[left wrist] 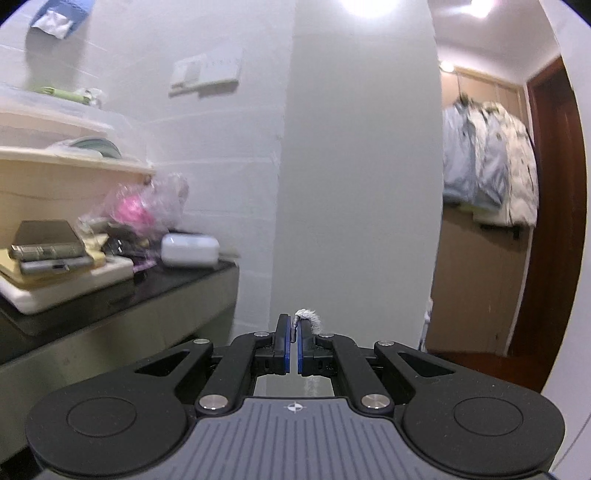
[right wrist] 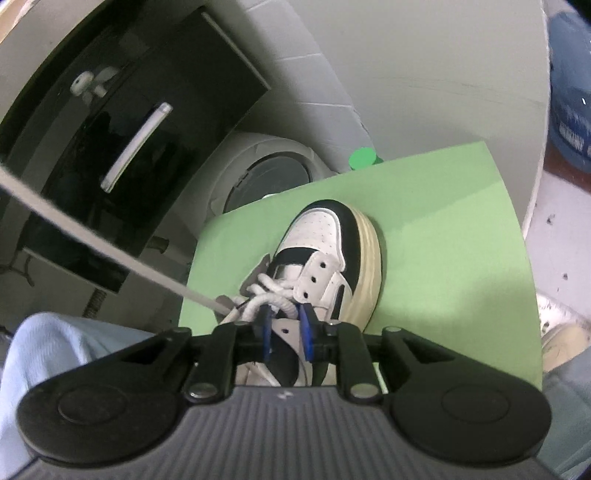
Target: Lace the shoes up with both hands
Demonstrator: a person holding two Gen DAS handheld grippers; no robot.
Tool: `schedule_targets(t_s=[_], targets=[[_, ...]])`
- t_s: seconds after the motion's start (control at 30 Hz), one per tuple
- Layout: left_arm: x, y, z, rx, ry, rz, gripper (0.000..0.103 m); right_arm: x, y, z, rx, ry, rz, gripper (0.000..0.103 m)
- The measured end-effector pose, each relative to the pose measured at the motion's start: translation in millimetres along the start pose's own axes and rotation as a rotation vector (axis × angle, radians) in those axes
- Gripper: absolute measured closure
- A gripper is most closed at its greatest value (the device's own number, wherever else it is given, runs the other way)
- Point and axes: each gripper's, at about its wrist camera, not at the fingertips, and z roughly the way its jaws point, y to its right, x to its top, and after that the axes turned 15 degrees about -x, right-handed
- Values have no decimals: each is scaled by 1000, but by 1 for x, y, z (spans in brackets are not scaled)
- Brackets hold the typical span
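We are looking at a pale tiled wall (left wrist: pixel 221 155) with a white switch panel (left wrist: pixel 206 75) mounted on it, and a bright ceiling light (left wrist: pixel 364 7) glaring overhead. To the left we see a dark countertop (left wrist: pixel 177 284) crowded with boxes and a crinkled plastic bag (left wrist: pixel 147 203), beige shelves (left wrist: pixel 74 166) above it. On the right, coats (left wrist: pixel 487 162) hang beside a dark wooden door frame (left wrist: pixel 554 221). Lower down we see a glossy black cabinet (right wrist: pixel 122 155) with a silver handle (right wrist: pixel 136 142), and a speckled pale floor (right wrist: pixel 554 251).
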Motion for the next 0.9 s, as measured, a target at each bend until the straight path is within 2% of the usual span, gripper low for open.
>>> schedule_targets(t_s=[0.17,0.27,0.37,0.53,0.57,0.63,0.73,0.9], targets=[[33,-12,-16,33,88,-23,100,-1,1,2,1,-2,0,86],[38,-22,-19,45,76,-50,100,-1,4,3,0,-7,13,86],[32,-23,-16,33,32,-50,100,-1,6,3,13,-14,32,85],[16,-13,-21,-56,-22,-72,100,0,18,1,38,-23,123,82],[15,-10,-24,-81,-24,-82,100,0,22,-1,43,-21,147,78],[15,-2,-32,-103,-38,-64,100,2,29,-3,37,-13,182,74],[15,10,-43,-132,-69,-28,100,2,33,-2,21,-17,204,72],[-4,29,-59,-175,-229,16,100,3,31,-3,3,-16,188,71]])
